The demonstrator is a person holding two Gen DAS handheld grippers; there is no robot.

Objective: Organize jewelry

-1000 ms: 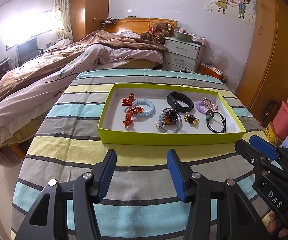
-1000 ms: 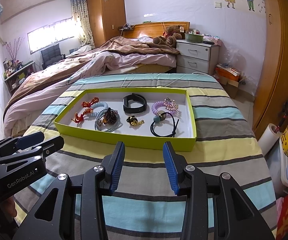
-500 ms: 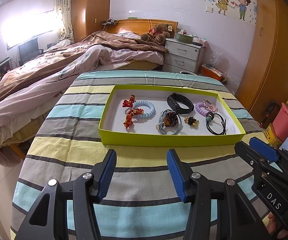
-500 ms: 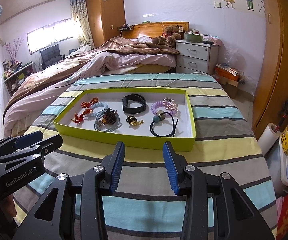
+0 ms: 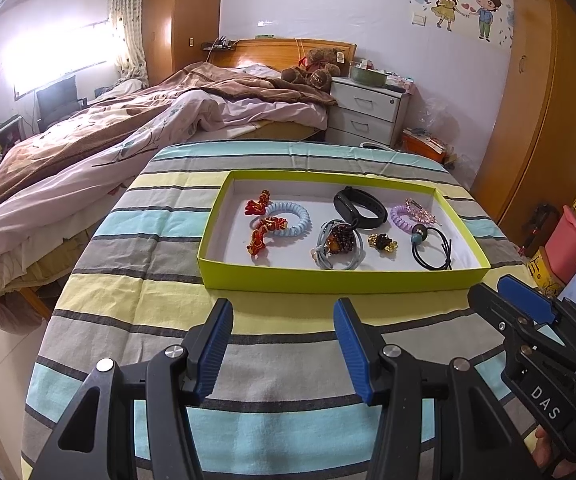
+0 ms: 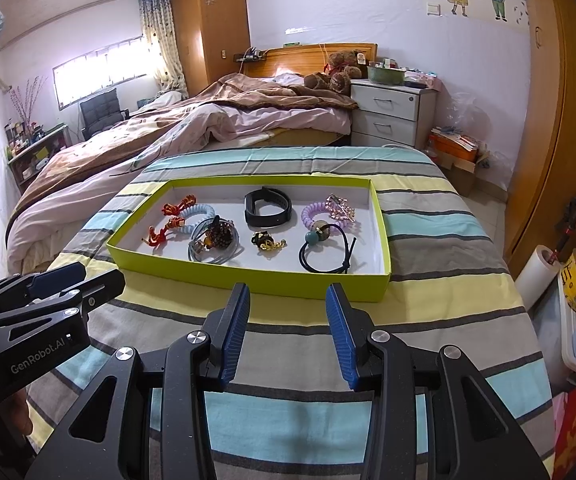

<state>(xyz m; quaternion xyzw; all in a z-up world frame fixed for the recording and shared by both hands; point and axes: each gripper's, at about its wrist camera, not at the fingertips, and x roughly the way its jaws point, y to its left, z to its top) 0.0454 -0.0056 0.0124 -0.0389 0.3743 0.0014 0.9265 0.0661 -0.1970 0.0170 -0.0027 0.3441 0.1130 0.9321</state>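
Observation:
A lime-green tray (image 5: 328,280) (image 6: 247,278) lies on the striped table. In it lie red knot ornaments (image 5: 261,220), a blue coil hair tie (image 5: 294,220), a black wristband (image 5: 360,208) (image 6: 267,208), a grey ring with brown beads (image 5: 338,242) (image 6: 213,238), a gold charm (image 5: 383,242), a purple coil tie (image 5: 404,214) and a black hair elastic (image 5: 434,246) (image 6: 326,252). My left gripper (image 5: 283,346) is open and empty, short of the tray. My right gripper (image 6: 287,330) is open and empty, also short of it; it shows in the left wrist view (image 5: 508,300).
The striped tablecloth (image 5: 147,280) covers the table. A bed with a rumpled quilt (image 5: 127,140) lies behind and to the left. A white nightstand (image 5: 368,116) and wooden wardrobe (image 5: 548,120) stand at the right, with boxes (image 5: 568,248) on the floor.

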